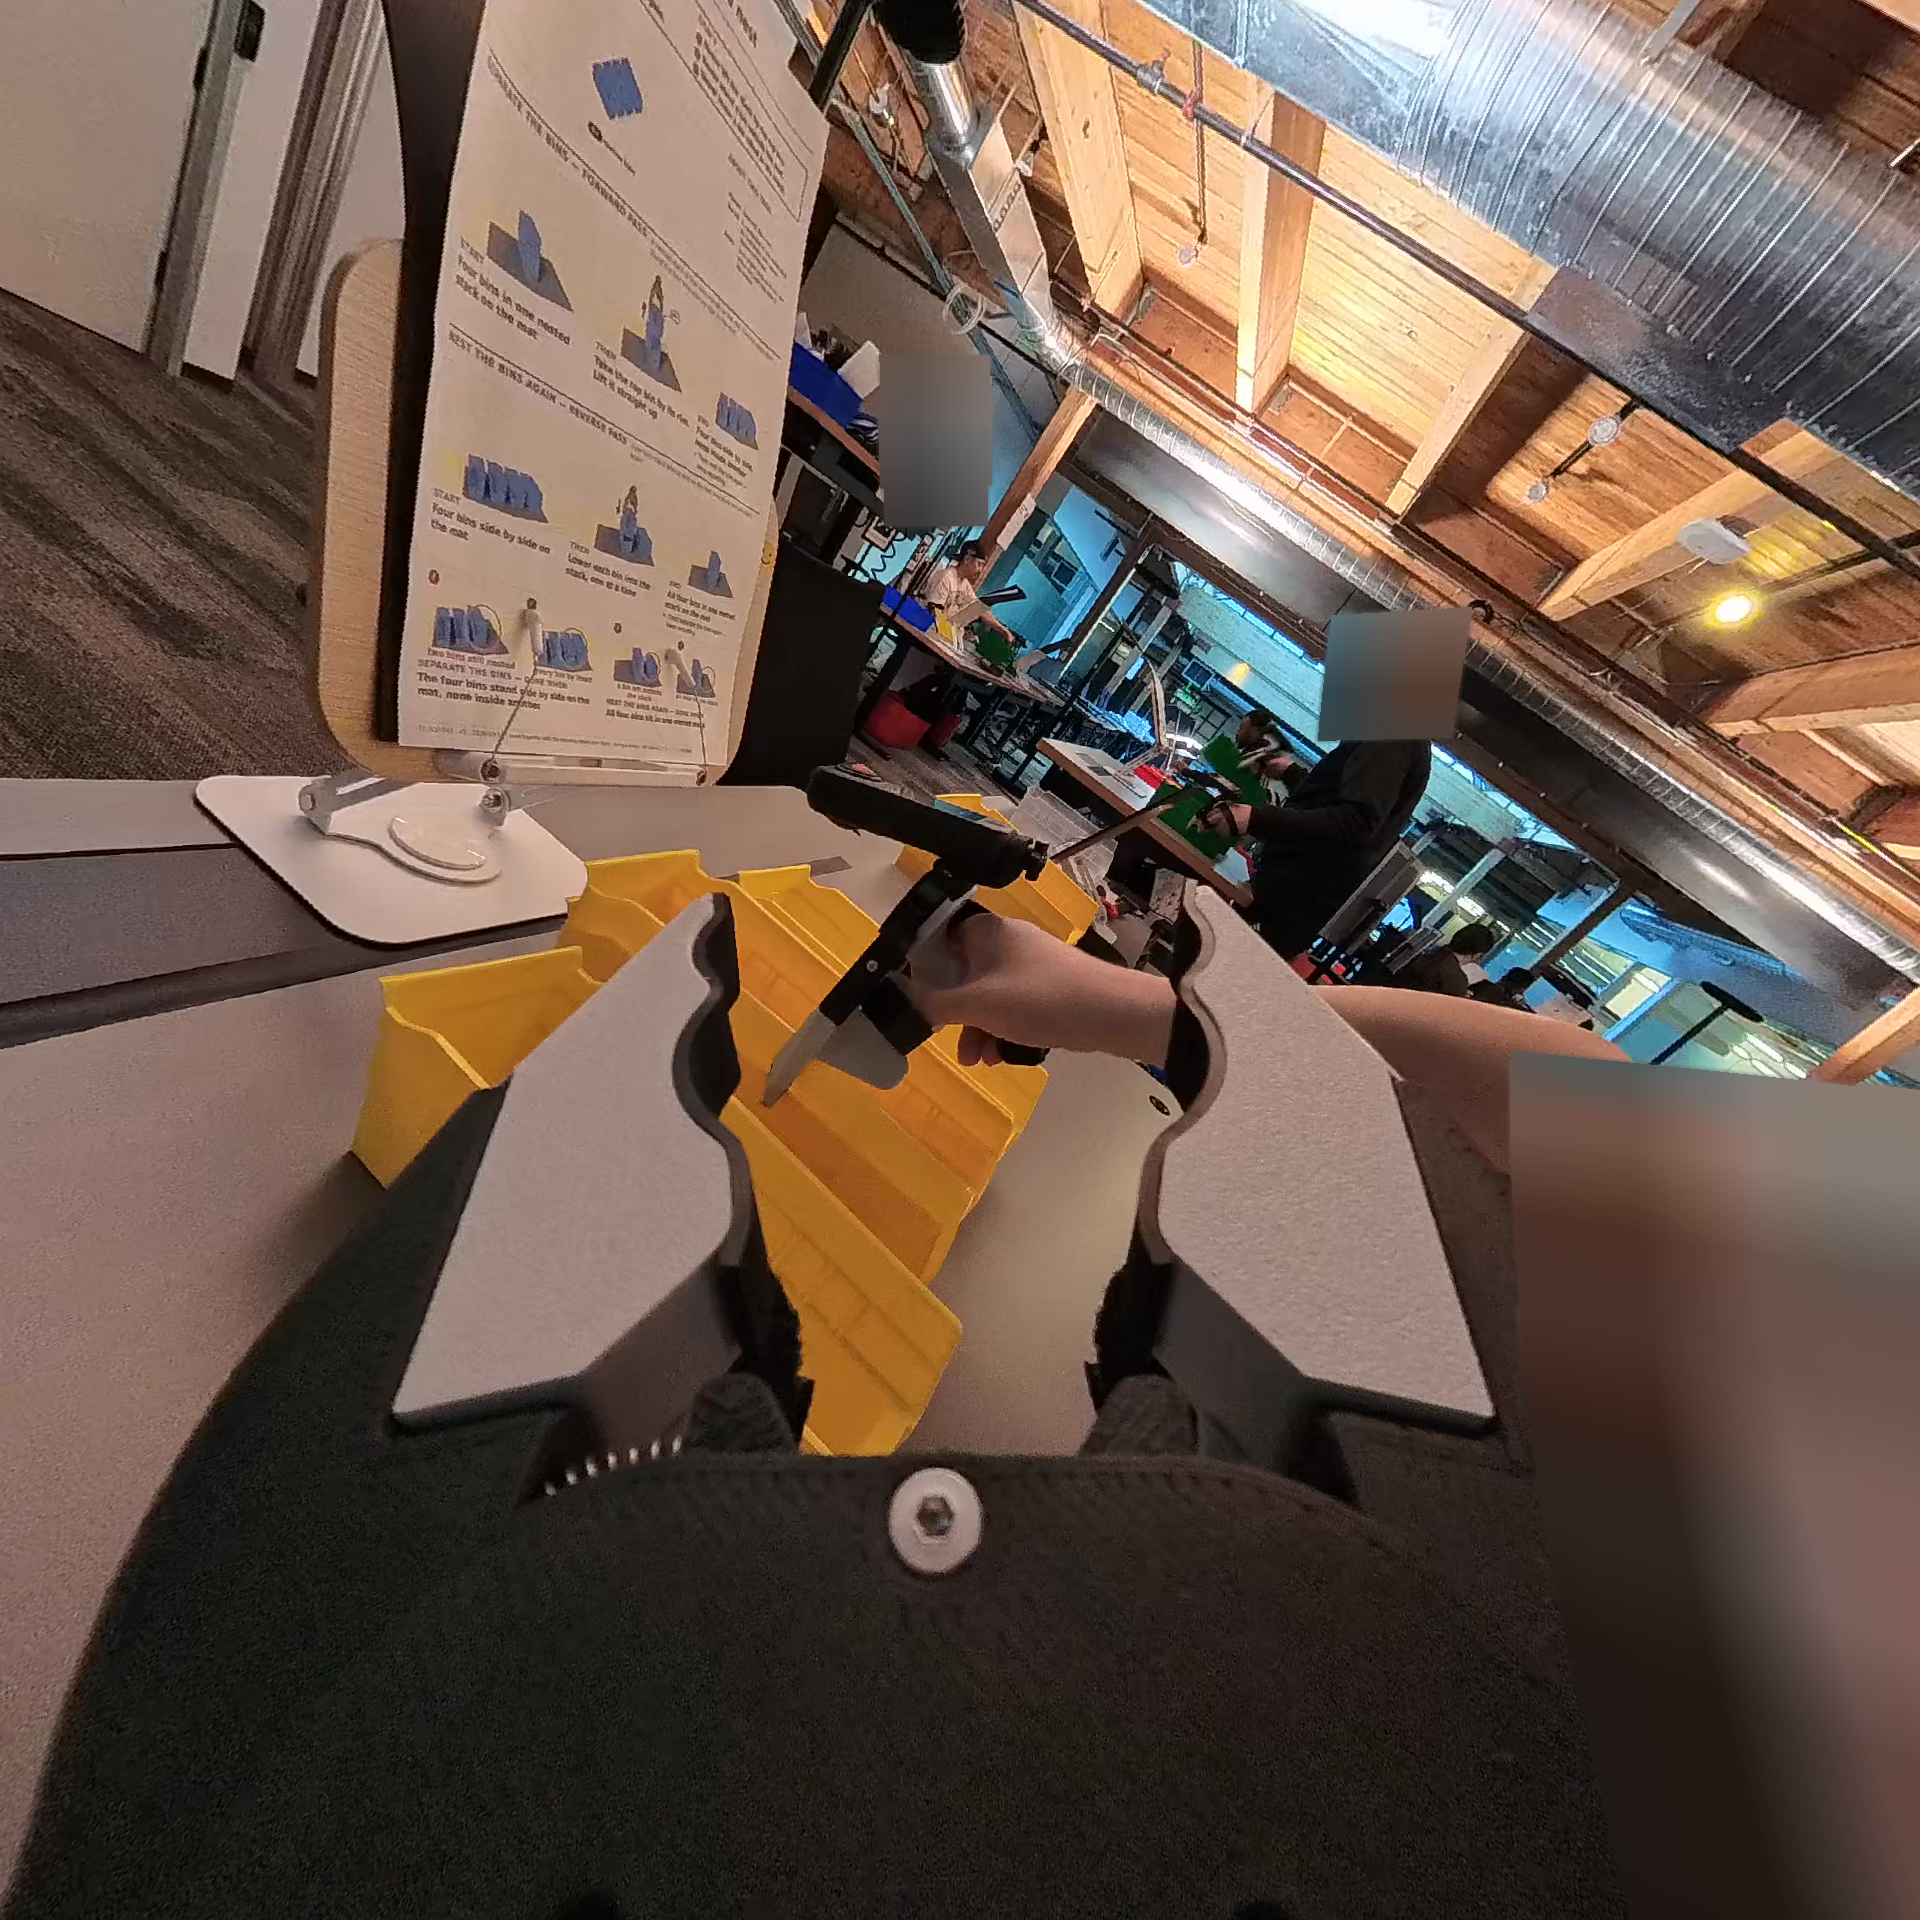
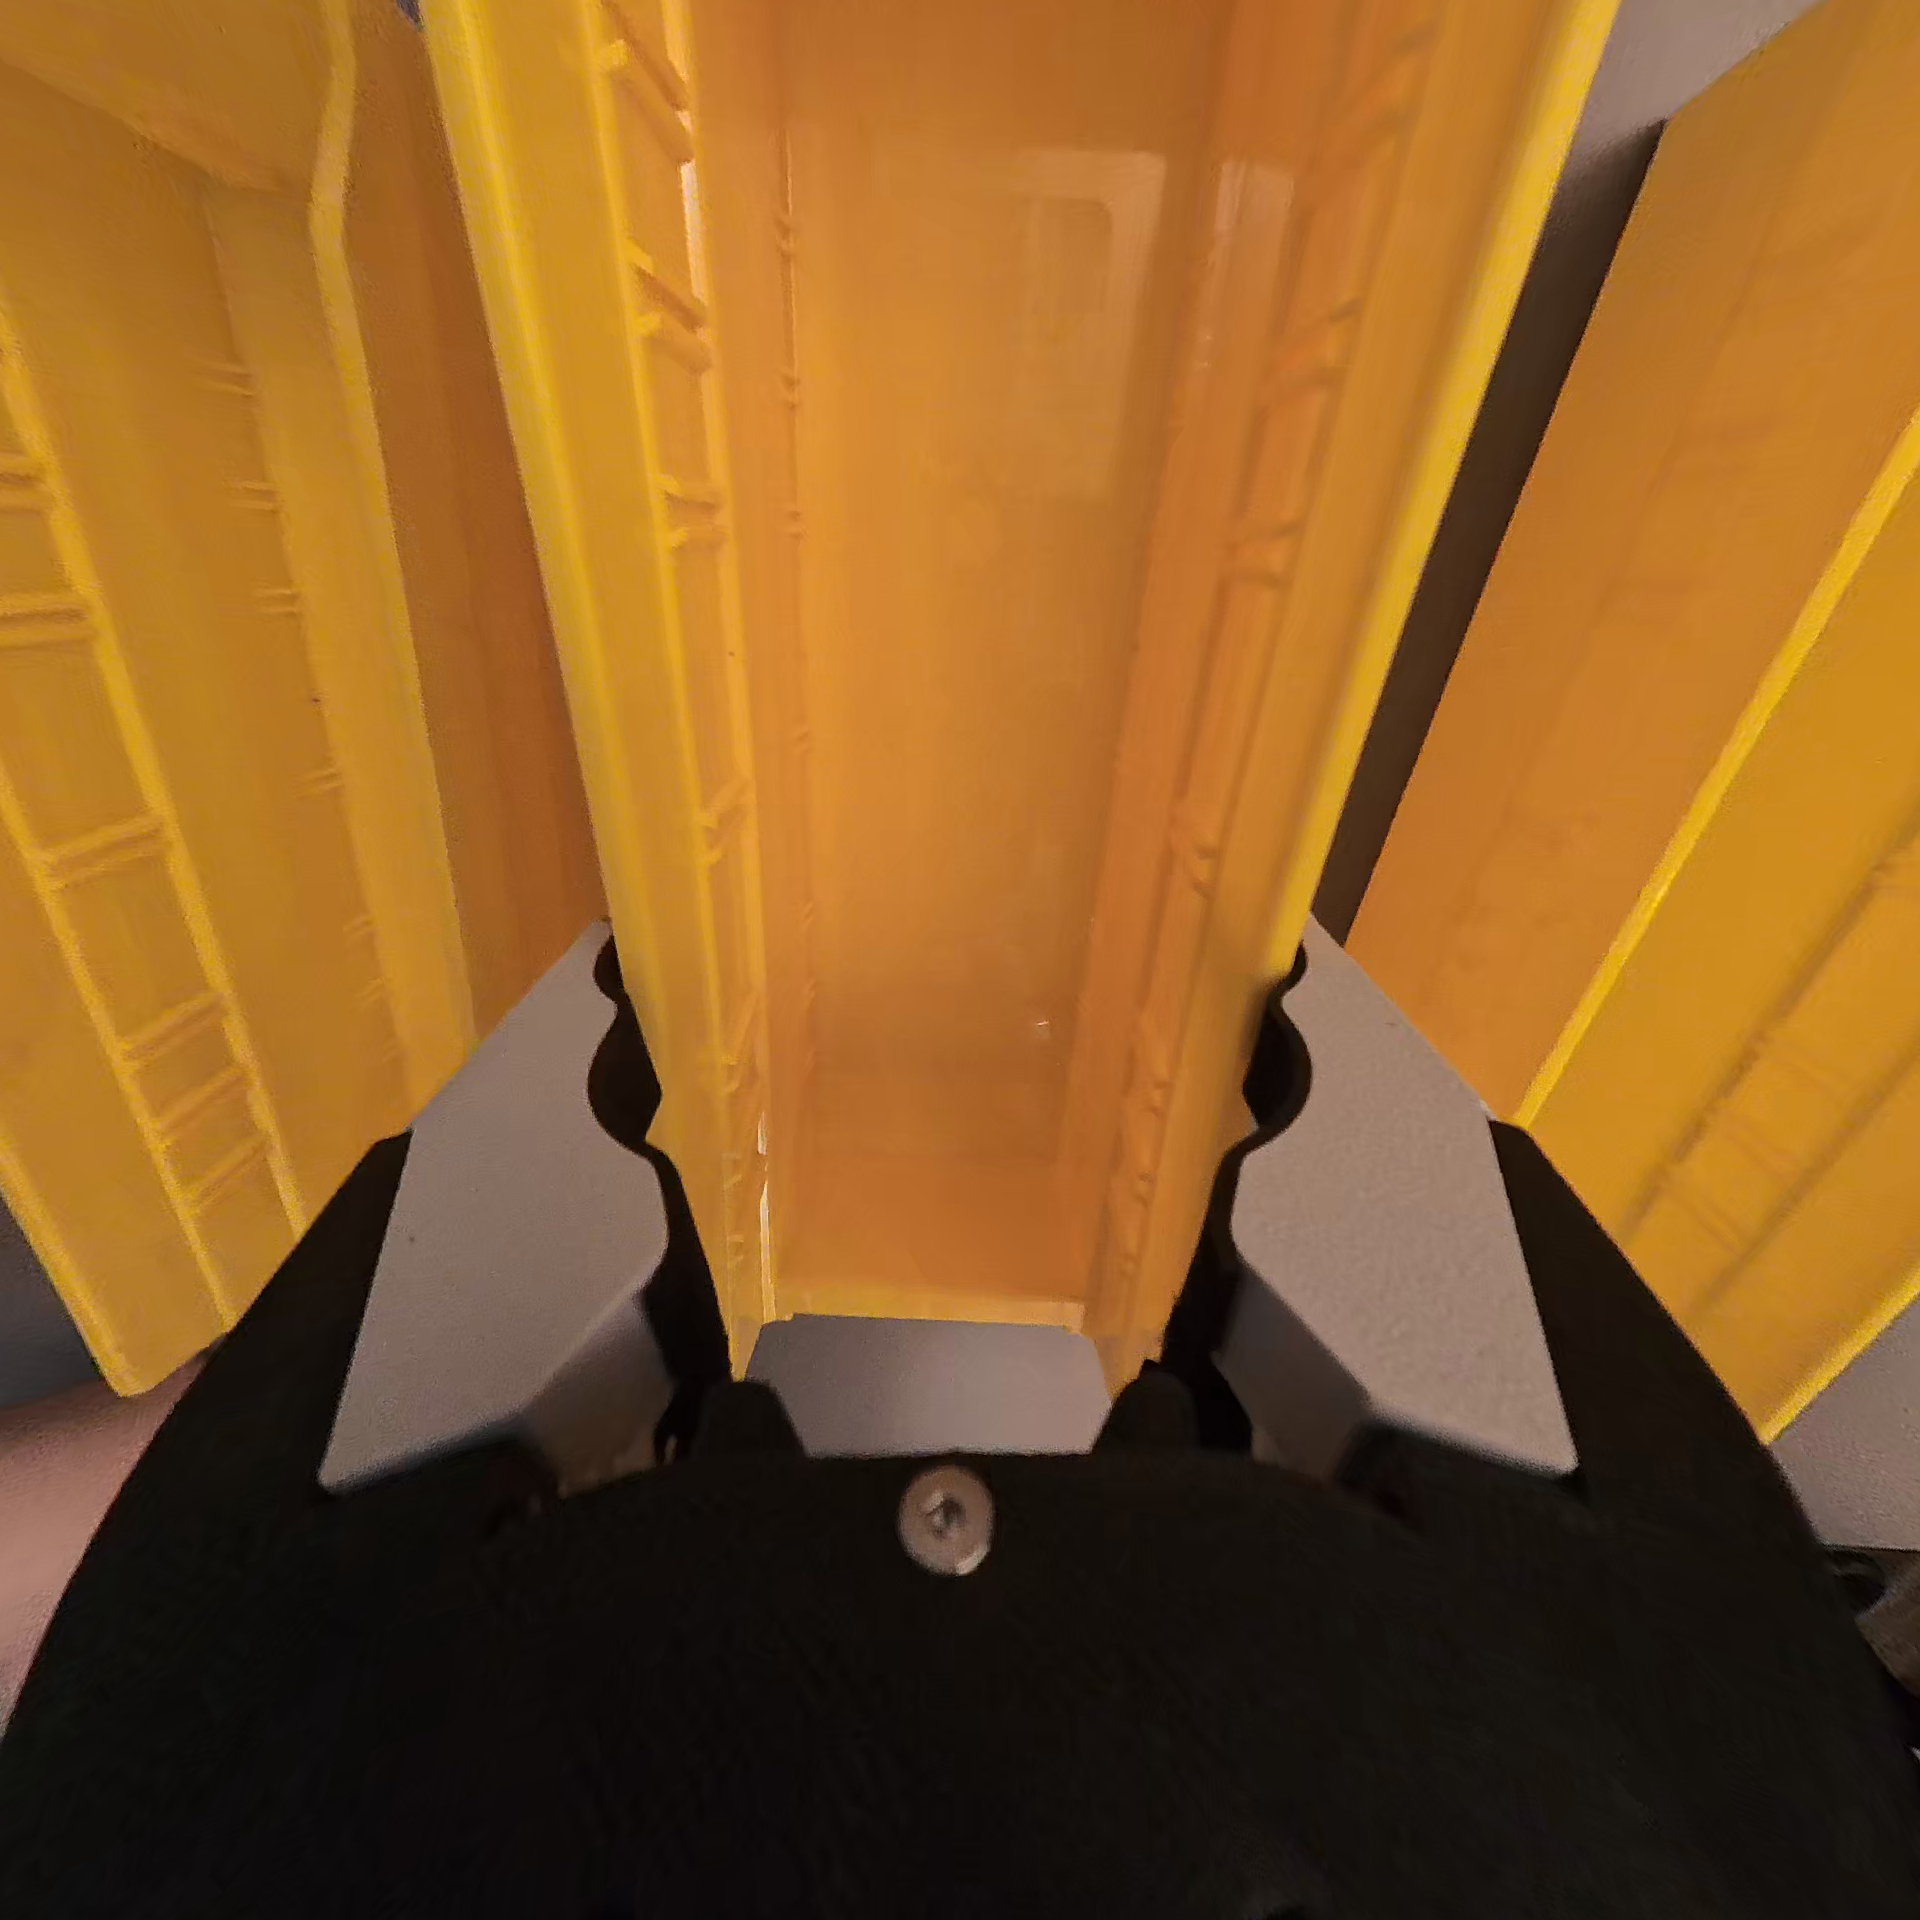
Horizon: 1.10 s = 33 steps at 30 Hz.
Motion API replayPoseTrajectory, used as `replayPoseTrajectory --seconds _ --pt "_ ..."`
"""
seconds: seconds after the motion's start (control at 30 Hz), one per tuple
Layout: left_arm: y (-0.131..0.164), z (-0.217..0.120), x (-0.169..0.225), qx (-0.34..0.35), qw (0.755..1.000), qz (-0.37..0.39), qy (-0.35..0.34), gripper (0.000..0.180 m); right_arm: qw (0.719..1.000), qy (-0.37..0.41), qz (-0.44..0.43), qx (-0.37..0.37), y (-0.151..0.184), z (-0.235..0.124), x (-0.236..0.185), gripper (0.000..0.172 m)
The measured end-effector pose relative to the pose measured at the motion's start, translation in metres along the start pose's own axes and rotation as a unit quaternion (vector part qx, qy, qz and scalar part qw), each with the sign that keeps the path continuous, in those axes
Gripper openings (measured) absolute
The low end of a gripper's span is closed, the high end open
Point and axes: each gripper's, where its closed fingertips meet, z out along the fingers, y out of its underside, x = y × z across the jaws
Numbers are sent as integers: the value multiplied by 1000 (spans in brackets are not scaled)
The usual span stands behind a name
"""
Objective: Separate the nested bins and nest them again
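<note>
Yellow plastic bins (image 2: pixel 966 727) fill my right view; the centre bin's long axis runs bottom to top, neighbours (image 2: pixel 208 727) flanking. Right gripper (image 2: pixel 951 997) clamps its side walls; left gripper (image 1: pixel 951 935) gapes empty.

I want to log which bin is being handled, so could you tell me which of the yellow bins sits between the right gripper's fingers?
The middle bin: the right gripper straddles its two long rims, while its neighbours lie outside the fingers.

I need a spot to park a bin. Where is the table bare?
Bare table lies left of the yellow bins, short of the white stand base. A smaller patch sits right of them. The row itself is crowded, with narrow gaps.
</note>
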Motion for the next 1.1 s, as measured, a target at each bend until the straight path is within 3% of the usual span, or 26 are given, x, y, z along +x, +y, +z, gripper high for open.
replayPoseTrajectory --seconds 1.1 --pt "6 9 -4 -17 1000 -4 -5 83 1000 -11 -7 -2 3 -23 12 111"
